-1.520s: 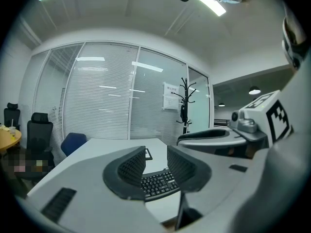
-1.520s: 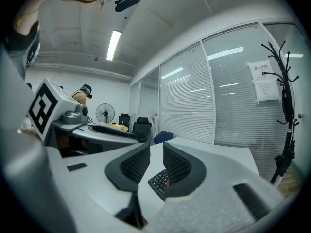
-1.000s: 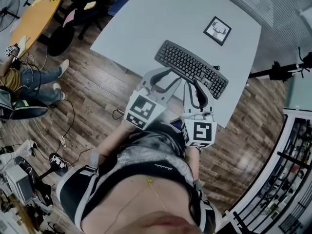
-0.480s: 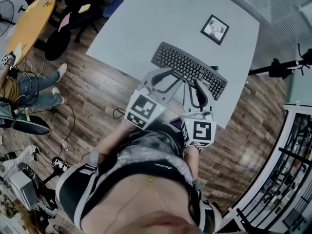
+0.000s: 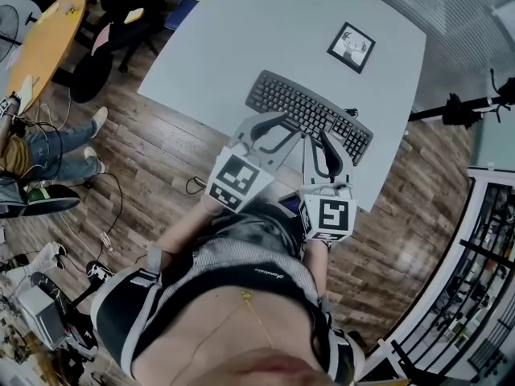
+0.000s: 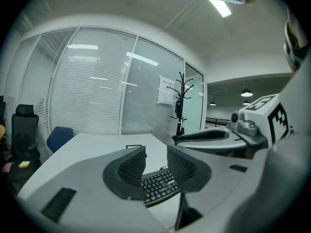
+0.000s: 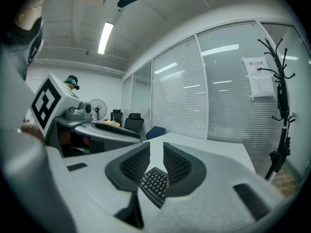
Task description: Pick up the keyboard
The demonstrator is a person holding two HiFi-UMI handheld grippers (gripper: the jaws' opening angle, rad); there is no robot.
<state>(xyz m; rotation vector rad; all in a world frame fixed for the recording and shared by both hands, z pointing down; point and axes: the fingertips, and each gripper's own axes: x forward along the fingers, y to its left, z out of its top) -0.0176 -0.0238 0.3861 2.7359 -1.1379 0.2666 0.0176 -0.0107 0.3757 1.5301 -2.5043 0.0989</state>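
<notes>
Keyboard point(image 5: 308, 116) clenched in left gripper point(image 6: 156, 155) and right gripper point(image 7: 156, 152).
Framed deer picture point(image 5: 351, 47) lies beyond on table point(image 5: 257, 30); notice point(image 7: 261, 78) on glass wall unreadable.

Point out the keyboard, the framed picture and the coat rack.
keyboard point(image 5: 304, 109), head view, on its middle key rows.
framed picture point(image 5: 351, 47), head view, on the centre of the print.
coat rack point(image 6: 180, 106), left gripper view, on its pole at mid-height.

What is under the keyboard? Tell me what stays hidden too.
The keyboard lies on the grey table, whose bare top shows beyond it. The patch directly beneath is covered, so anything there cannot be seen.
</notes>
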